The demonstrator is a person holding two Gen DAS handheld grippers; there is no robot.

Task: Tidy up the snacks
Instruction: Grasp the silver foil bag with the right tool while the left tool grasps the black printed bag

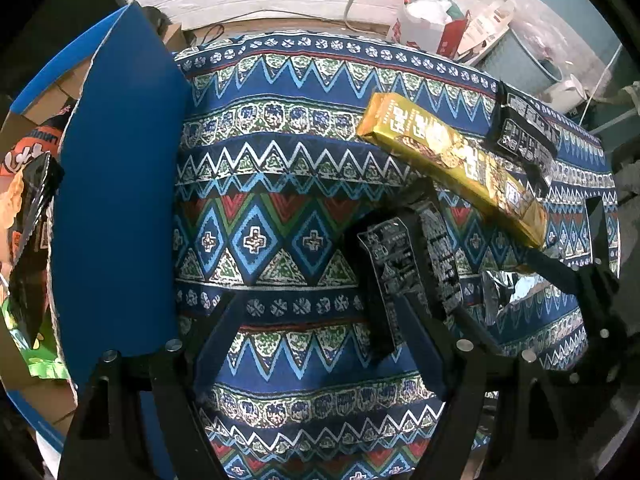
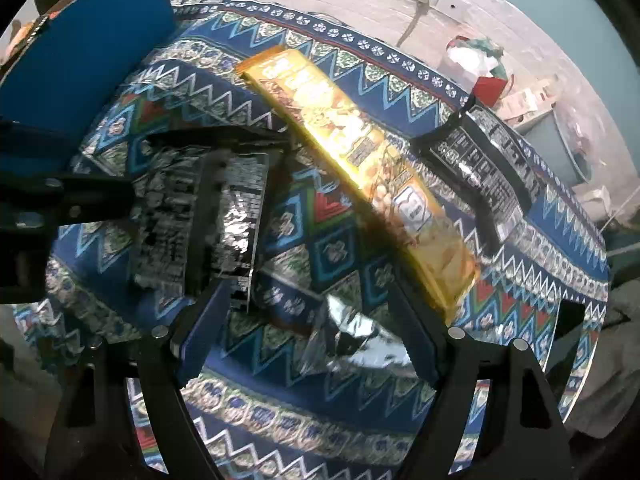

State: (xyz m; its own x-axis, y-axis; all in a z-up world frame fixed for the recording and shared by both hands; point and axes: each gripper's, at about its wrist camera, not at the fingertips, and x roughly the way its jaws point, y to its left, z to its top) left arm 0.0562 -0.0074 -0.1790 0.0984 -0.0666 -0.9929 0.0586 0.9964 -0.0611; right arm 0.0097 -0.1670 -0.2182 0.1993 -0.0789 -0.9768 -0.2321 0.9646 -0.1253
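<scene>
Left gripper (image 1: 320, 320): I see jaws wide, empty.
Right gripper (image 2: 316, 320): wide over a silver wrapper (image 2: 352, 336).
Gold box (image 2: 360, 168): frame centre, diagonal.

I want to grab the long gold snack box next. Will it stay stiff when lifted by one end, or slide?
The gold snack box has flat faces and crisp edges, so it probably stays stiff rather than sagging. Its glossy surface shows bright glare, so it may slip in the tongs. Being long, it would likely tilt if held at one end; gripping nearer the middle seems safer.
</scene>
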